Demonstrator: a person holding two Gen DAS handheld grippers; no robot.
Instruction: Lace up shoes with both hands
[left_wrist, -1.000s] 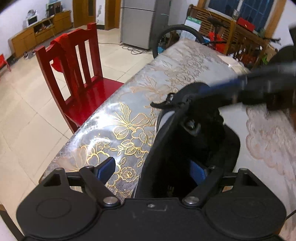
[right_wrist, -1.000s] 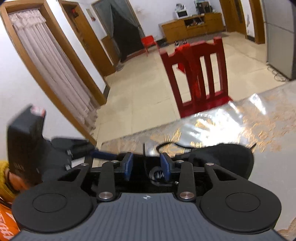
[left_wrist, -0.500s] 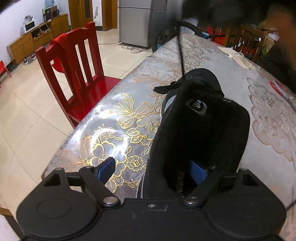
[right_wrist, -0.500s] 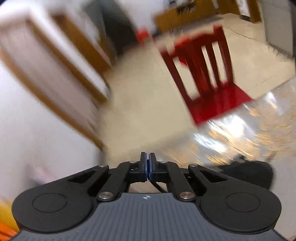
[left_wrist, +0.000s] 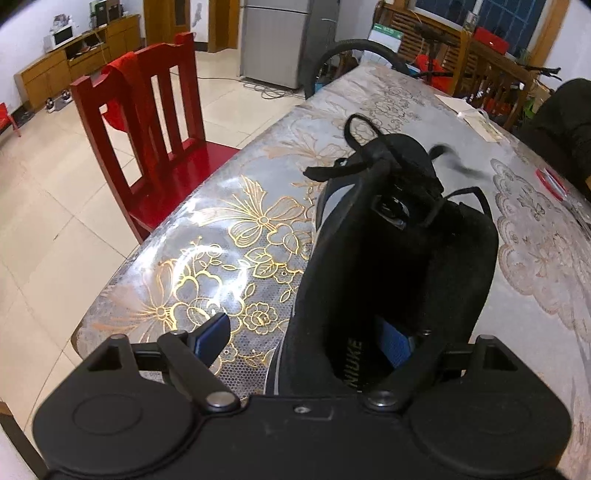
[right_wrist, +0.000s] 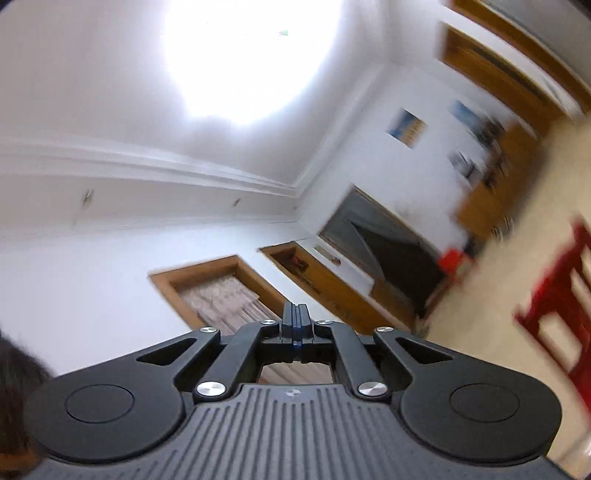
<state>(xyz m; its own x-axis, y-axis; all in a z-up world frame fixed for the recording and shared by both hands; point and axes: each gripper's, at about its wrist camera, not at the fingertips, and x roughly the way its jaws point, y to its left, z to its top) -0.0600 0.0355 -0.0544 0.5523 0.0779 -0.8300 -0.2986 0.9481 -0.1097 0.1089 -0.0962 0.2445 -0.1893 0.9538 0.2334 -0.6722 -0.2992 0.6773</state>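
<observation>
A black shoe (left_wrist: 388, 258) lies on the flowered table (left_wrist: 229, 229), heel toward me in the left wrist view. Its black laces (left_wrist: 332, 170) hang loose over the toe, and one strand on the right is blurred. My left gripper (left_wrist: 304, 332) is open wide and straddles the shoe's left collar wall. One blue pad (left_wrist: 393, 345) is inside the shoe mouth, and the other pad stands clear of the shoe on its left. My right gripper (right_wrist: 294, 314) is shut and tilted up at the wall and ceiling. No lace shows between its pads.
A red wooden chair (left_wrist: 155, 122) stands against the table's left edge and also appears as the blurred chair (right_wrist: 561, 314). A person's dark sleeve (left_wrist: 561, 118) is at the far right, with a small red round item (left_wrist: 552, 181) near it. A bicycle wheel (left_wrist: 354, 48) and a fridge (left_wrist: 273, 40) stand beyond the table.
My right gripper closed over the shoe, then swung up sharply to face the ceiling. A lace pulled straight up half a second ago now lies loose over the toe. My left gripper stayed still.
</observation>
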